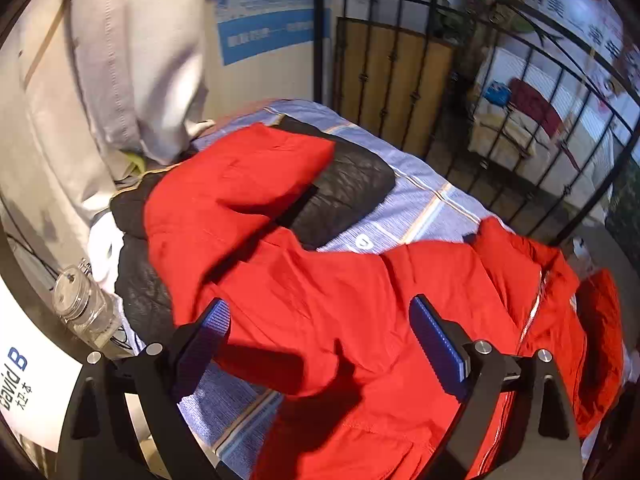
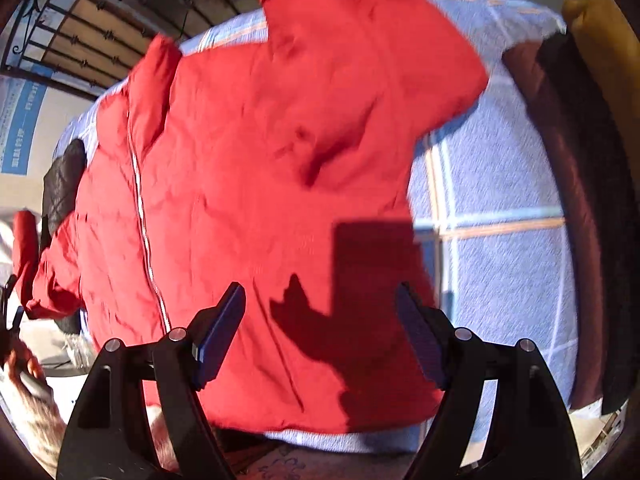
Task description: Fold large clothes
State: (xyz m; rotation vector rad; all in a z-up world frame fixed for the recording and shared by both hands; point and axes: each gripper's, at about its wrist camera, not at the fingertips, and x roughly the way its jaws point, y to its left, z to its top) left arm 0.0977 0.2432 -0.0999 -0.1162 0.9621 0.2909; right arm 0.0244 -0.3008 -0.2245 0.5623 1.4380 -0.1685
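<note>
A large red padded jacket (image 1: 320, 280) with a white zip and black lining lies spread on a bed with a blue checked sheet (image 1: 420, 200). One sleeve is folded across the body, showing black lining (image 1: 348, 188). My left gripper (image 1: 320, 332) is open and empty, hovering over the jacket's near part. In the right wrist view the jacket (image 2: 260, 180) fills the middle of the bed (image 2: 500, 260). My right gripper (image 2: 320, 320) is open and empty above the jacket's hem.
A black metal bed frame (image 1: 400, 72) stands behind the bed. A glass jar (image 1: 80, 304) and a white sign (image 1: 24, 384) sit at the left. Grey hanging clothes (image 1: 120, 60) are at the back left. Dark red and black cloth (image 2: 580, 200) lies along the bed's right edge.
</note>
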